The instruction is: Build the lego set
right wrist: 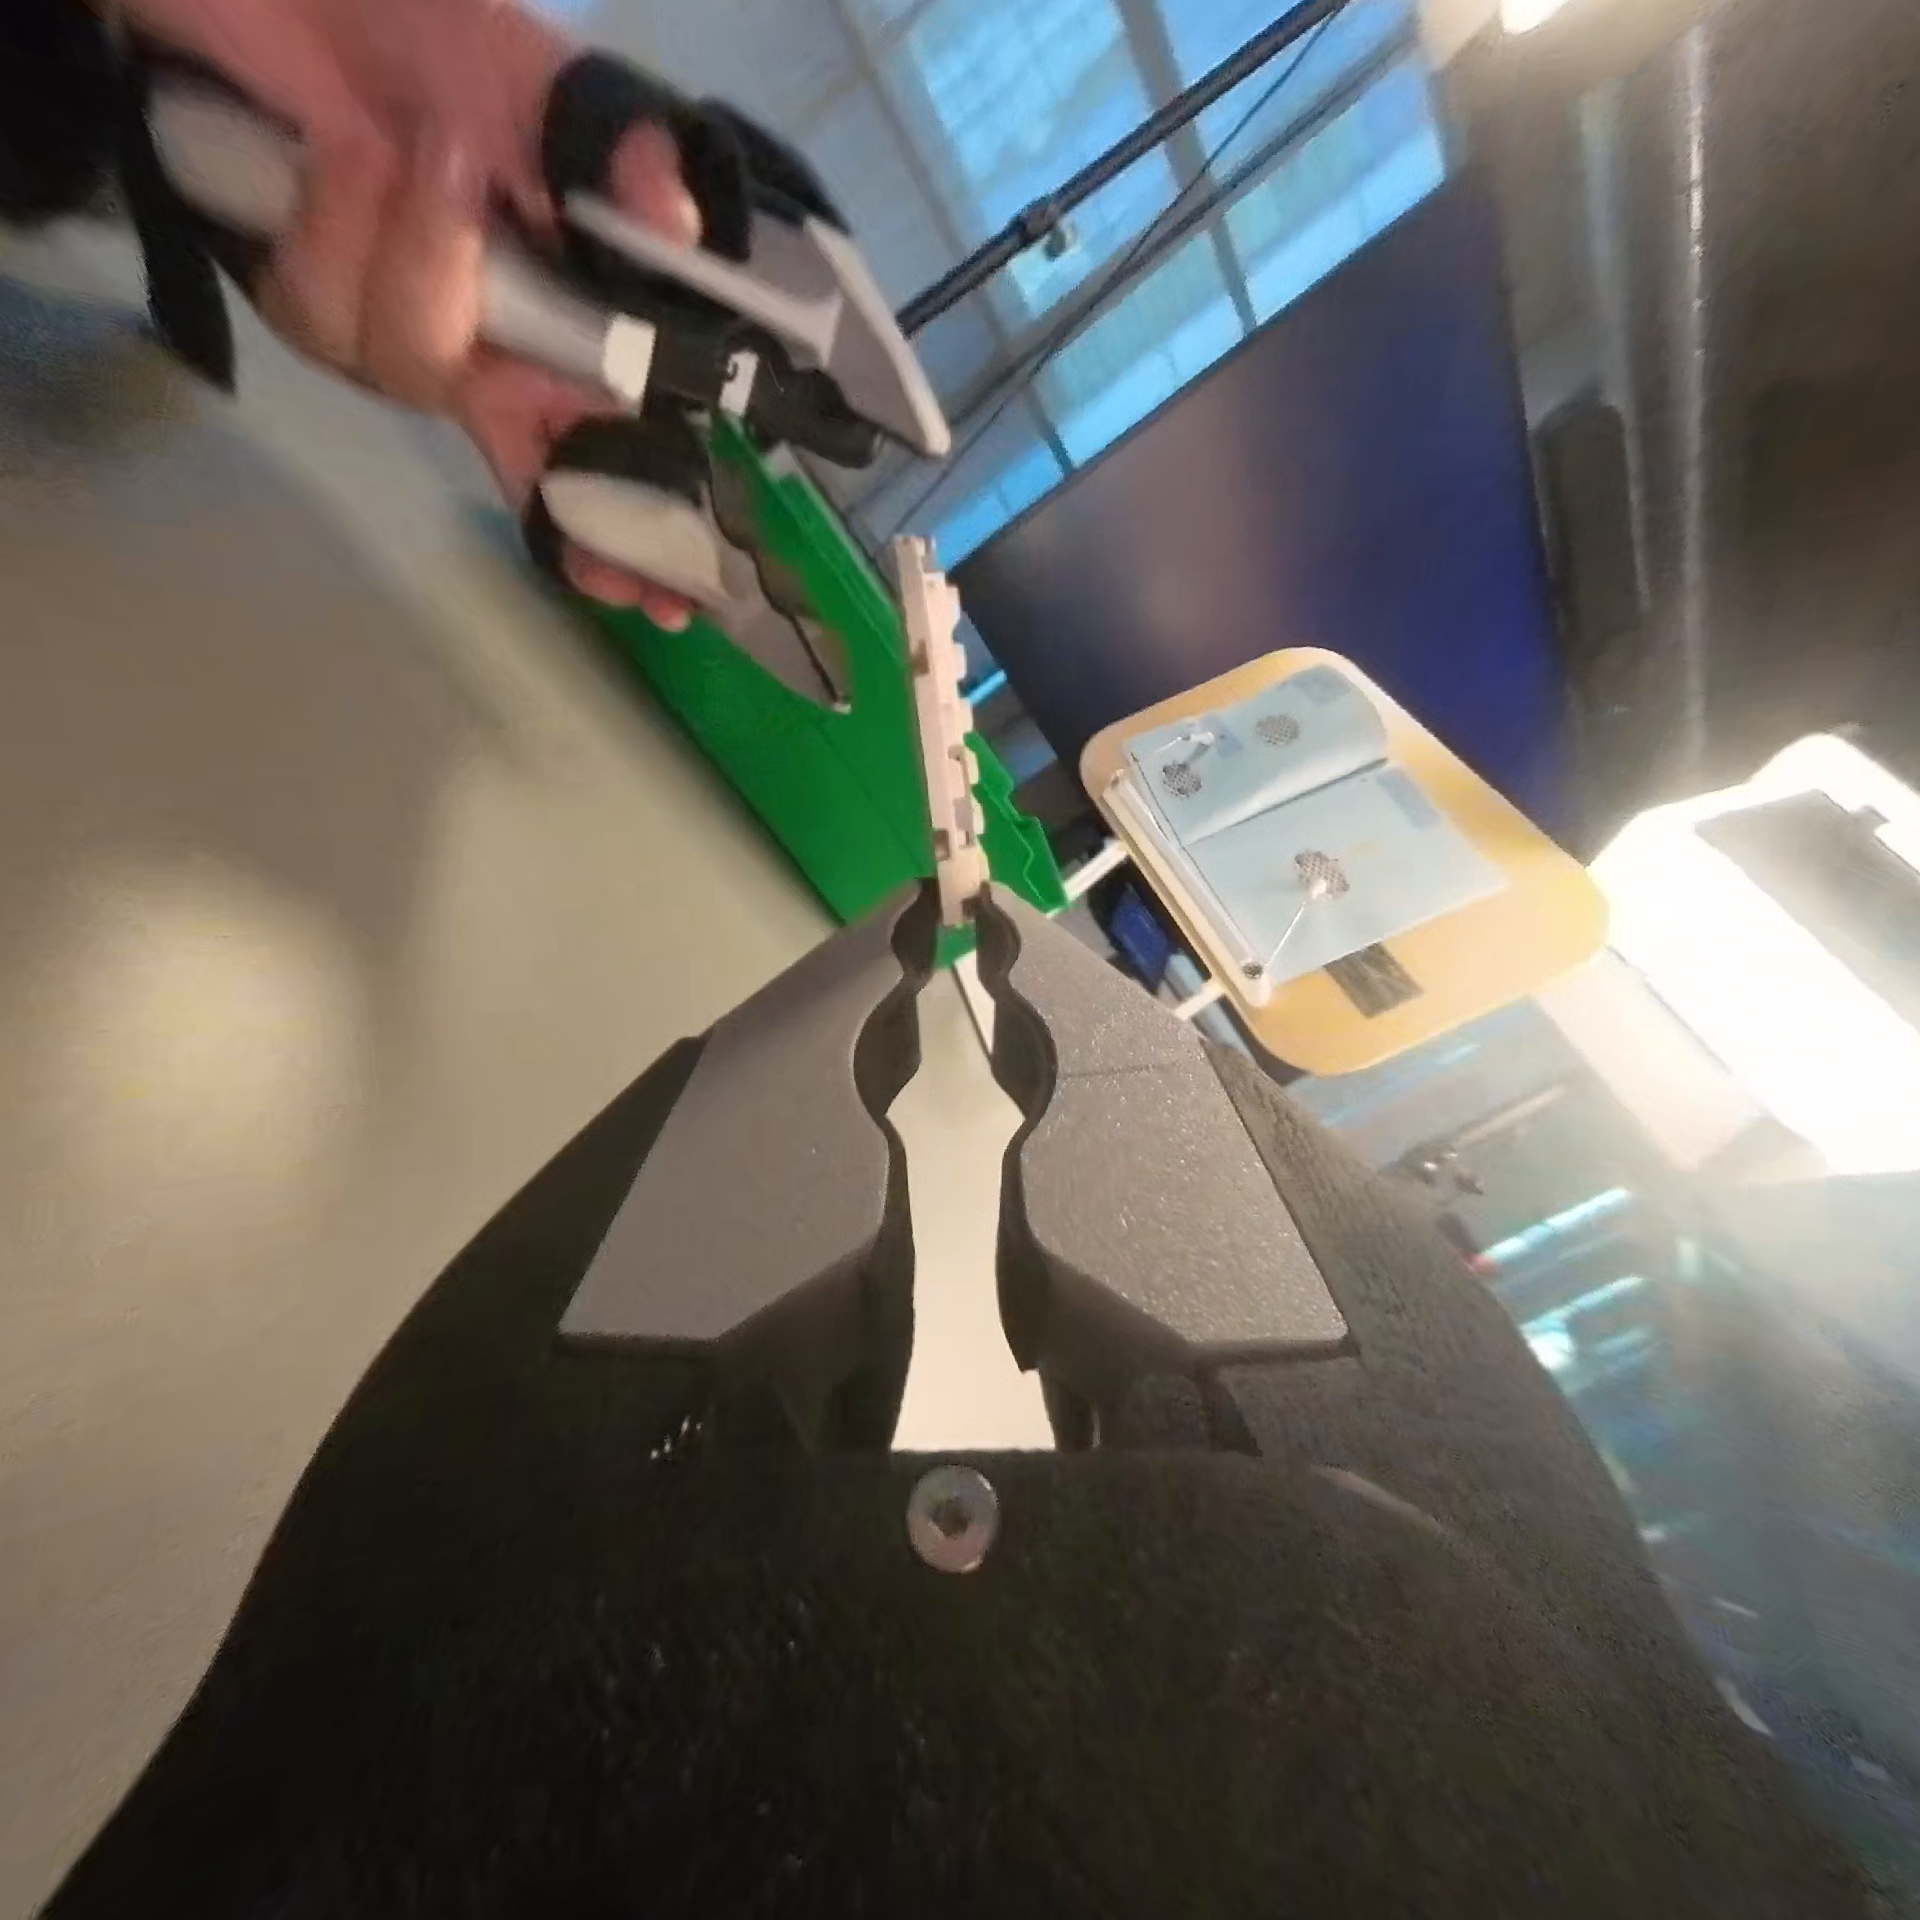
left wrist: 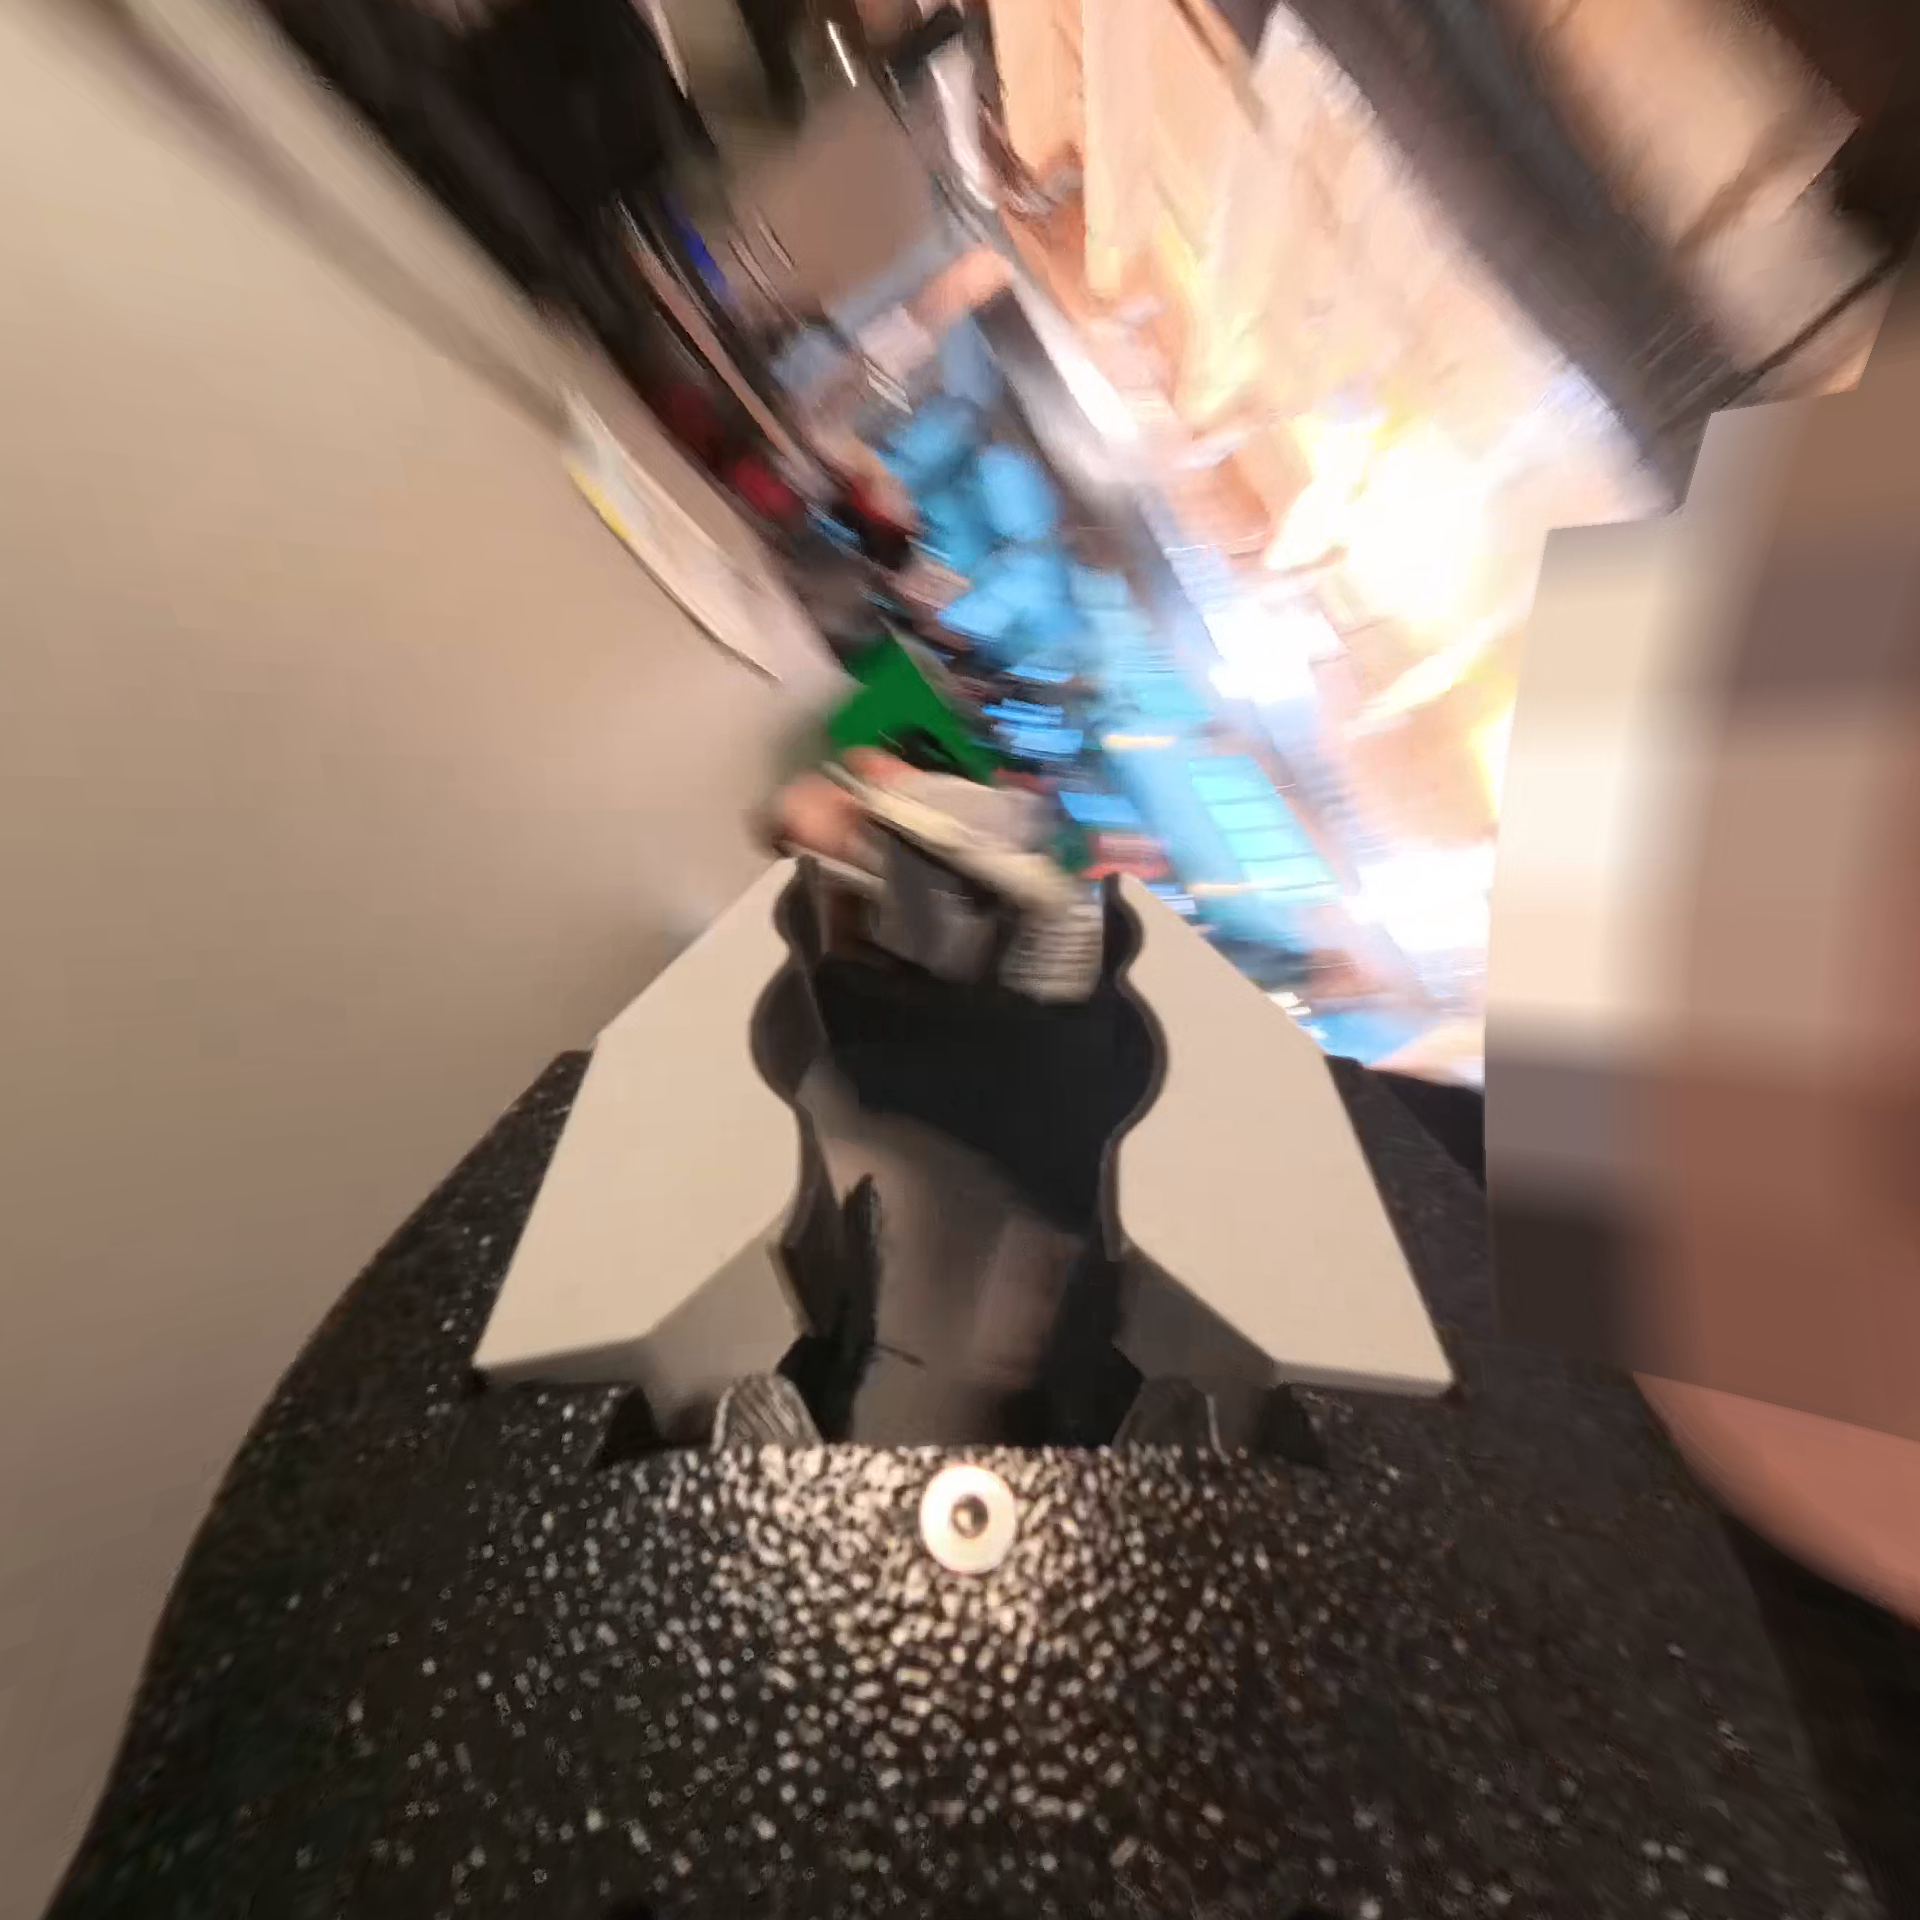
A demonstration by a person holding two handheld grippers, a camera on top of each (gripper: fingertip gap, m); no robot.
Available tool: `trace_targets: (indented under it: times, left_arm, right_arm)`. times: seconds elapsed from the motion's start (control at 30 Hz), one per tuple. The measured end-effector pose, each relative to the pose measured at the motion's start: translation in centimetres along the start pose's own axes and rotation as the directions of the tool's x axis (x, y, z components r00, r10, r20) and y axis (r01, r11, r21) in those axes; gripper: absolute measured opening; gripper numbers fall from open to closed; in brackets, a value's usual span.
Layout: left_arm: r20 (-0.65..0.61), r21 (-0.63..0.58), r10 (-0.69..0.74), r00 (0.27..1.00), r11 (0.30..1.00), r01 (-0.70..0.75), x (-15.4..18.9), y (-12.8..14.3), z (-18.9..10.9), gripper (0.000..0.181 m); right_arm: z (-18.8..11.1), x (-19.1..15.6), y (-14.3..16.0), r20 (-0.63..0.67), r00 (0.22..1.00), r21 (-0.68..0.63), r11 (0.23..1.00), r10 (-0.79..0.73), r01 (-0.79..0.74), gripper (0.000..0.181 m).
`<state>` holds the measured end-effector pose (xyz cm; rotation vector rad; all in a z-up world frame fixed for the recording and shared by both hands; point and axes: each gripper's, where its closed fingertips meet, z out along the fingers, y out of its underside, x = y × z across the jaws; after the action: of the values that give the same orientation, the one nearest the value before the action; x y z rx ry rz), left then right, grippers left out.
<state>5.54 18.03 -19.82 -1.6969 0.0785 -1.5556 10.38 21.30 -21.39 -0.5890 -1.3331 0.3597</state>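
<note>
Pinching a white strip (right wrist: 945, 727) with our right gripper (right wrist: 961, 914), we clamp the left gripper (right wrist: 831, 686) on the green plate (right wrist: 790, 727).

Each hand-held gripper (right wrist: 951, 914) has grey scalloped fingers (right wrist: 769, 1143), a speckled black body and a silver screw (right wrist: 951, 1536)

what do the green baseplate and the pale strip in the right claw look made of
Green baseplate: looks like hard moulded plastic, smooth with a slight sheen and crisp stepped edges. Pale brick strip, pinched in the right claw: likely the same plastic, matte off-white with studs.
</note>
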Motion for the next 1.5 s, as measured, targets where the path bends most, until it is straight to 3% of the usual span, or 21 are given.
trace_targets:
  times: [0.07, 0.13, 0.23, 0.33, 0.4, 0.5, 0.57, 0.7, 0.8, 0.93, 1.03, 1.13, 1.2, 1.3, 1.5]
  left_arm:
    - [0.089, -0.017, 0.268, 0.959, 0.963, -0.267, -0.3, 0.2, 0.3, 0.057]
    - [0.155, -0.09, 0.517, 0.842, 0.856, -0.509, -0.8, 1.1, 0.9, 0.062]
    - [0.177, -0.141, 0.793, 0.583, 0.607, -0.782, -0.6, 1.6, 2.2, 0.06]
    - [0.157, -0.174, 0.929, 0.334, 0.359, -0.917, -0.3, 2.1, 3.5, 0.051]
    - [0.145, -0.205, 0.96, 0.239, 0.265, -0.942, -0.6, 2.2, 4.4, 0.055]
    - [0.111, -0.16, 0.986, 0.126, 0.143, -0.977, -0.1, 1.9, 5.2, 0.061]
    - [0.108, -0.148, 0.994, 0.003, 0.019, -0.989, 0.0, 1.4, 5.5, 0.061]
    - [0.021, -0.242, 0.971, -0.238, -0.226, -0.944, -2.6, 1.3, 6.4, 0.06]
    - [-0.005, -0.373, 0.928, -0.372, -0.347, -0.861, -6.1, 0.8, 7.2, 0.063]
    - [-0.078, -0.333, 0.825, -0.56, -0.551, -0.765, -7.6, 2.1, 7.9, 0.053]
    - [-0.06, -0.275, 0.786, -0.616, -0.606, -0.746, -7.7, 2.1, 8.0, 0.039]
    - [0.002, -0.265, 0.775, -0.632, -0.609, -0.747, -7.4, 0.9, 7.6, 0.006]
    - [-0.021, -0.27, 0.804, -0.594, -0.577, -0.771, -7.9, 1.0, 7.4, 0.006]
    - [-0.038, -0.288, 0.754, -0.655, -0.636, -0.716, -8.0, 0.6, 7.1, 0.006]
    - [-0.017, -0.273, 0.734, -0.679, -0.657, -0.703, -7.3, -0.2, 6.8, 0.011]
  right_arm:
    - [-0.5, 0.3, -0.3, 0.004, 0.997, 0.033, 0.997, 0.073, -0.073, 0.005]
    - [-0.9, 0.7, -0.4, -0.006, 0.994, 0.049, 0.993, 0.108, -0.108, 0.005]
    - [-1.4, 1.2, -0.5, -0.022, 0.985, 0.051, 0.984, 0.173, -0.172, 0.004]
    - [-2.0, 1.6, -0.1, -0.051, 0.971, 0.024, 0.972, 0.234, -0.233, 0.005]
    - [-2.5, 1.6, -0.1, -0.068, 0.969, 0.006, 0.972, 0.236, -0.236, 0.005]
    - [-3.2, 1.5, 0.8, -0.102, 0.979, -0.086, 0.978, 0.179, -0.188, 0.005]
    - [-3.6, 1.4, 2.7, -0.132, 0.99, -0.228, 0.971, 0.04, -0.07, 0.005]
    - [-4.3, 1.1, 6.2, -0.078, 0.963, -0.484, 0.854, -0.258, 0.19, 0.005]
    - [-4.2, 1.2, 7.2, -0.069, 0.952, -0.532, 0.818, -0.298, 0.217, 0.005]
    - [-4.1, 1.4, 8.0, -0.056, 0.943, -0.559, 0.793, -0.327, 0.242, 0.005]
    - [-3.6, 1.1, 8.0, -0.039, 0.945, -0.539, 0.803, -0.325, 0.254, 0.005]
    - [-2.9, 0.5, 8.1, -0.002, 0.938, -0.517, 0.803, -0.347, 0.296, 0.005]
    - [-2.5, 0.5, 8.4, 0.01, 0.935, -0.517, 0.798, -0.355, 0.308, 0.005]
    - [-1.9, 0.7, 8.6, 0.005, 0.934, -0.51, 0.803, -0.356, 0.309, 0.006]
    - [-0.7, 1.4, 9.5, -0.004, 0.941, -0.496, 0.818, -0.337, 0.291, 0.005]
